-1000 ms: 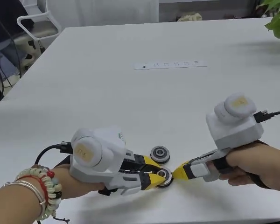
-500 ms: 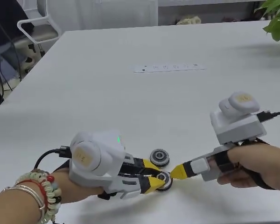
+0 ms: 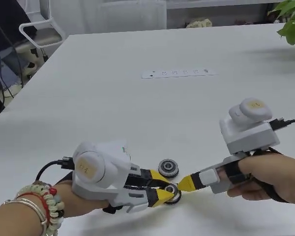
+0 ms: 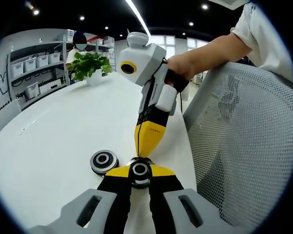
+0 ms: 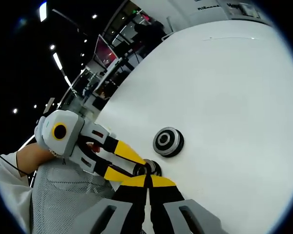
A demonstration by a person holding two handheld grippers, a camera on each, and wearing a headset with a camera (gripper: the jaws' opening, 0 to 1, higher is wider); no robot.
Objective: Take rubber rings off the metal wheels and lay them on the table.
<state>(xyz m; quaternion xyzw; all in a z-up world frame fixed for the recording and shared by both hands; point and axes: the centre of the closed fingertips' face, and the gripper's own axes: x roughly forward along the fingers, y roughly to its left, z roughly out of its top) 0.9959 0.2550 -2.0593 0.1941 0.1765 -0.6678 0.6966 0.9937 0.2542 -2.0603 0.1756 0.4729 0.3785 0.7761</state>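
Everything's bunched up close to the near edge of the white worktop (image 3: 113, 103). There's loads of bare, smooth surface beyond, all the way out to the power strip (image 3: 177, 73). A leafy plant (image 3: 291, 19) sits at the far right corner, and a grey mesh chair back (image 4: 244, 136) stands right off the near edge. The left gripper (image 3: 167, 190) has its yellow-tipped jaws clamped on either side of a small round metal wheel (image 4: 140, 169), down low at the worktop. The right gripper (image 3: 181, 185) comes in from the opposite side, jaws pressed together into a point that touches that wheel's rim. Can't tell if they've nipped any rubber. A second wheel (image 3: 168, 167) lies flat just beside it, clear of both grippers, with a shiny hub in the middle and a dark rubber ring (image 4: 93, 162) round the outside.
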